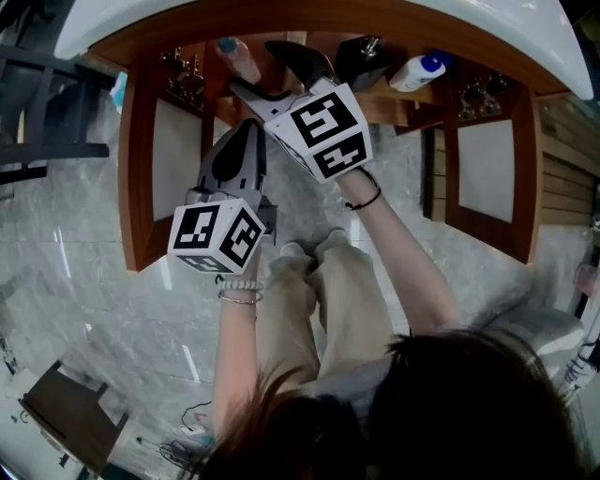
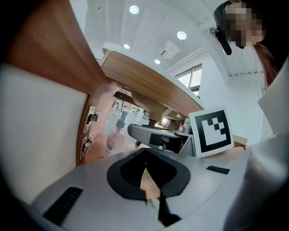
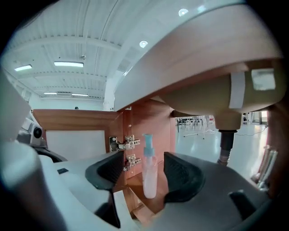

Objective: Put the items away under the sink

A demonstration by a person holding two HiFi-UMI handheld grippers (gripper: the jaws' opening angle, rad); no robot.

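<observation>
A clear pink spray bottle (image 1: 234, 54) with a blue pump stands upright at the left of the open cabinet under the sink (image 1: 141, 23). In the right gripper view the bottle (image 3: 149, 180) stands on the cabinet floor just past my right gripper (image 3: 144, 168), between the two spread pads, which do not touch it. In the head view my right gripper (image 1: 277, 75) reaches into the cabinet mouth. My left gripper (image 1: 249, 124) hangs lower and to the left, outside the cabinet, with its pads closed together and nothing in them. From the left gripper (image 2: 145, 153) I see the bottle (image 2: 115, 137) and the right gripper (image 2: 158, 137).
A white bottle with a blue cap (image 1: 417, 71) lies at the cabinet's right, beside a dark object (image 1: 361, 58). Both doors stand open, left (image 1: 155, 159) and right (image 1: 487, 169). The basin and its drain pipe (image 3: 226, 140) hang overhead; hinges (image 3: 122, 143) sit on the left wall.
</observation>
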